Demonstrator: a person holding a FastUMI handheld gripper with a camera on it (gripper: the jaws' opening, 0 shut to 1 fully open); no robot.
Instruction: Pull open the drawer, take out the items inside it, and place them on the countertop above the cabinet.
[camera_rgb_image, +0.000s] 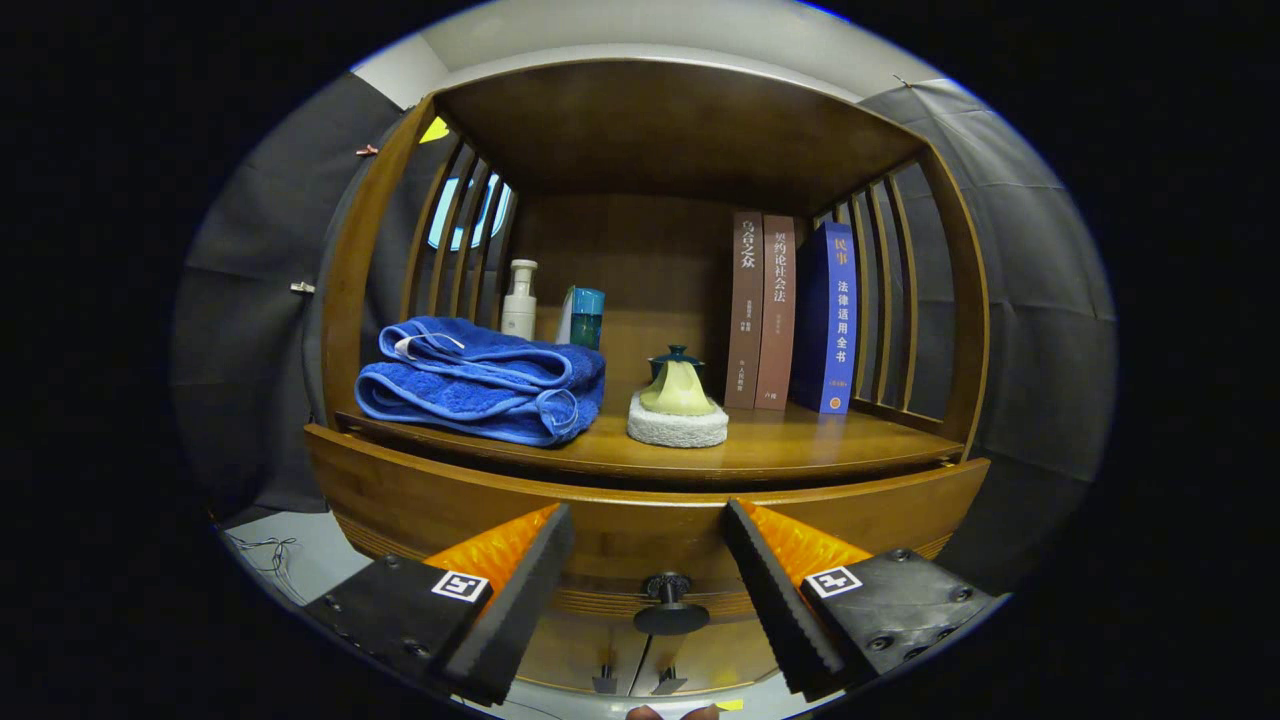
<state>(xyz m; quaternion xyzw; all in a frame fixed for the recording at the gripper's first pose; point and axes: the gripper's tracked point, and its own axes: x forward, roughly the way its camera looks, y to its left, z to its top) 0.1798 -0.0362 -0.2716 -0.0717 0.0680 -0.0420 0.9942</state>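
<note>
Gripper view: your gripper has its fingers spread wide, holding nothing, and the drawer's knob sits between them, just ahead and a little low. The drawer front looks flush with the cabinet, so it reads as closed; what is inside it is hidden.

On the countertop above lie a folded towel, a small lidded pot on a white pad, two bottles behind the towel and three books standing at the back. Whether any of these came from the drawer you cannot tell here: a shut drawer fits either a pull yet to come or one emptied and pushed back. If you mean to grip the knob, it calls for lining up squarely on it and pinching its stem.
</note>
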